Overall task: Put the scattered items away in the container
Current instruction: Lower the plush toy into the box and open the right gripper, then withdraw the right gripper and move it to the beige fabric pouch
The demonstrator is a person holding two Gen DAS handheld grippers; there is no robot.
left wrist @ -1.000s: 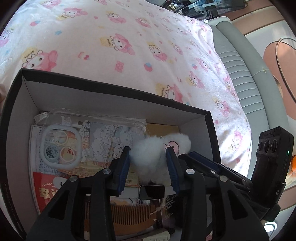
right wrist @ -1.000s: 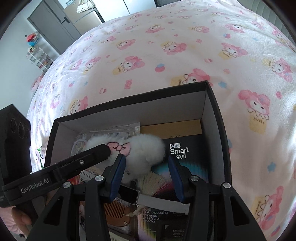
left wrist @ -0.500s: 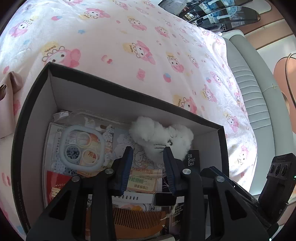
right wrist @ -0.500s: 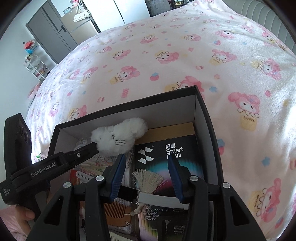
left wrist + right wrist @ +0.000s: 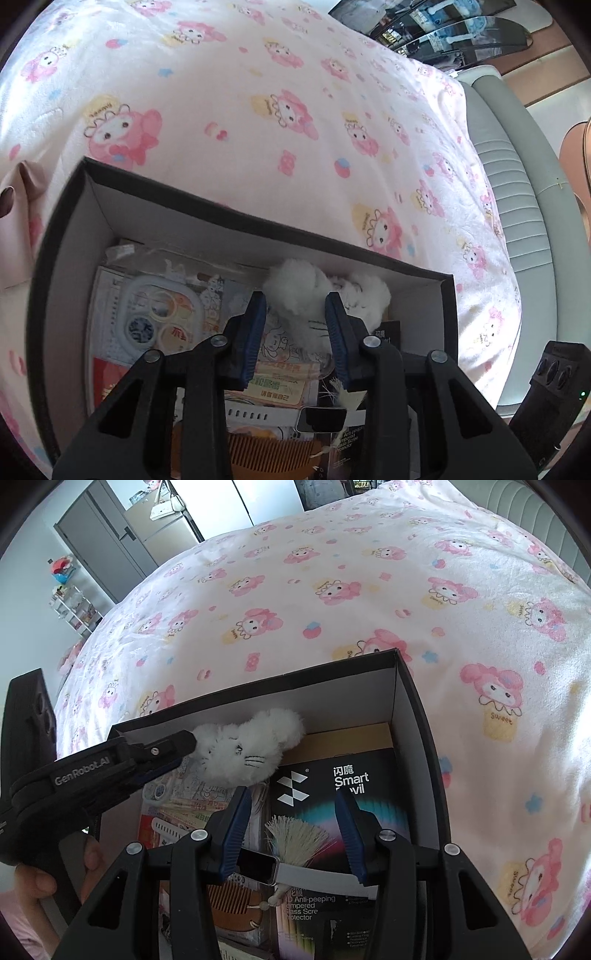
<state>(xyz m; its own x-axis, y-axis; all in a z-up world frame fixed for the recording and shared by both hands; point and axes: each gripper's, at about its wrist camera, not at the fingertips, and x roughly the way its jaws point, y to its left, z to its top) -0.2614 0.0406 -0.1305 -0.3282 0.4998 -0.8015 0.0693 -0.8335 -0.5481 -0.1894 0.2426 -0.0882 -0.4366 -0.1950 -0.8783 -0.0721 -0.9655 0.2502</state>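
Judging from the full box (image 5: pixel 417 716), tidying seems almost done: fluffy toy (image 5: pixel 247 749) rests inside, both left gripper (image 5: pixel 295 332) and right gripper (image 5: pixel 291 834) open and empty.

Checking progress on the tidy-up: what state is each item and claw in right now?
Box: open, lidless, on the bed.
White plush: inside the box by the far wall, apparently released.
Left claw: open, just short of the plush.
Right claw: open, empty.
Wooden comb: flat in the box.
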